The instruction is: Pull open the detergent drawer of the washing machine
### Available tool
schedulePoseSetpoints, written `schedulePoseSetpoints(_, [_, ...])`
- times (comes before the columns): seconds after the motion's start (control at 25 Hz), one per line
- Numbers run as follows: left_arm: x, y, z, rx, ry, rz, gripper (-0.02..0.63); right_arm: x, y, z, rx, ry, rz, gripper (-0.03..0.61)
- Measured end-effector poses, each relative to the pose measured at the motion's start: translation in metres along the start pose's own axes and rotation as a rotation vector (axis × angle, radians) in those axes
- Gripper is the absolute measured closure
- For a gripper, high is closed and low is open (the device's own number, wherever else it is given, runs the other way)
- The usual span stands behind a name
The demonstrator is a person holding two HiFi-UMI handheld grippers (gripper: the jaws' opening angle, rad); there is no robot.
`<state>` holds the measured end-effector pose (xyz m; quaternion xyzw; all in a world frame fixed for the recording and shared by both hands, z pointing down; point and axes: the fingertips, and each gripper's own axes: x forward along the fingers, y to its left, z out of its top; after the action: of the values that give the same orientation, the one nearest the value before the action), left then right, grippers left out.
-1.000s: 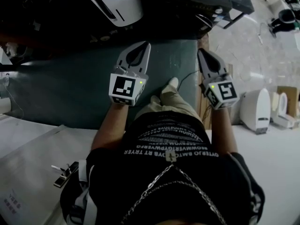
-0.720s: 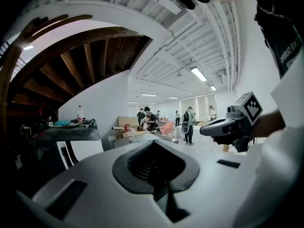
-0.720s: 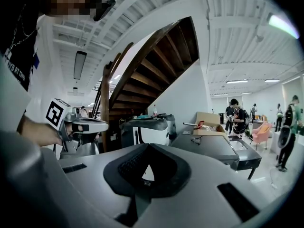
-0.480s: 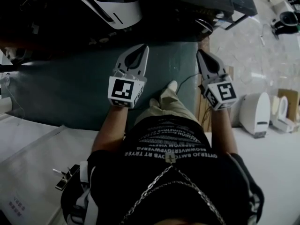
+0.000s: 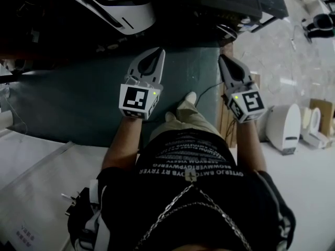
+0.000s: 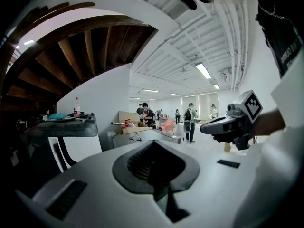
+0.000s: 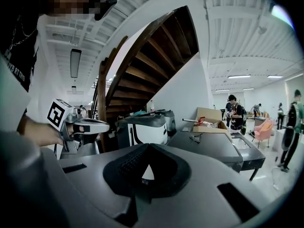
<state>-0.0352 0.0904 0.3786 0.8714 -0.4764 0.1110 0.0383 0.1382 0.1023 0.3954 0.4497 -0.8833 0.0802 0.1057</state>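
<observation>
Ahead, the white washing machine (image 5: 123, 7) stood at the far left, well apart from both grippers; its detergent drawer could not be made out. Left gripper (image 5: 158, 54) and right gripper (image 5: 224, 60) were side by side above the dark teal floor (image 5: 78, 103), each with jaws clenched on nothing.

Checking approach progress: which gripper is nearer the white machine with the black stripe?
Left. The left gripper sits just short of the white machine, tips toward it; the right gripper is farther off, out to the side by a darker unit.
</observation>
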Motion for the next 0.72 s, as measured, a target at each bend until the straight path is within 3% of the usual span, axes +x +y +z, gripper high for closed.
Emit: schedulePoseSetpoints(0.72, [0.062, 0.019, 0.037, 0.031, -0.015, 0.077, 0.611, 0.046, -0.068, 0.031, -0.044, -0.024, 0.075, 0.577])
